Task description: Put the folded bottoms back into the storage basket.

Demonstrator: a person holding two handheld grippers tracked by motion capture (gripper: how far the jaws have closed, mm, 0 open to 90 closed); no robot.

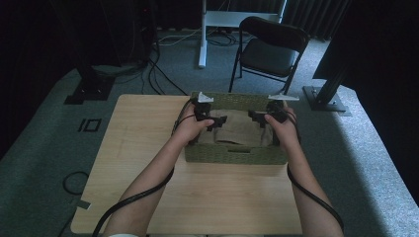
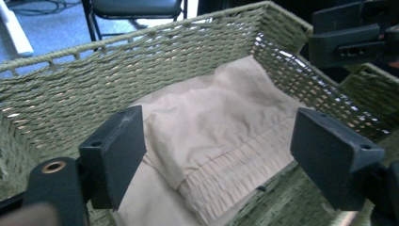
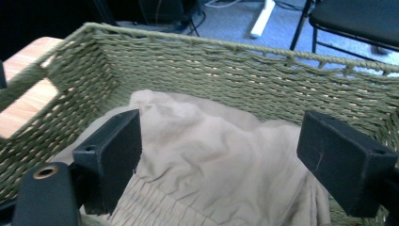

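The left gripper (image 1: 216, 122) hung over the left part of a green woven basket (image 1: 232, 154), its jaws spread wide with nothing between them. In the left gripper view those jaws (image 2: 216, 160) framed the folded beige garment (image 2: 211, 141) lying below them, untouched. The right gripper (image 1: 257, 118) hung over the basket's right part, its jaws likewise spread and empty (image 3: 221, 160). The garment (image 1: 239, 129) lay on the basket's floor, its long axis running along the basket's length, from one gripper toward the other, with its gathered elastic waistband (image 2: 235, 169) toward the near wall. The basket stood on the wooden table (image 1: 148, 148), toward its far edge.
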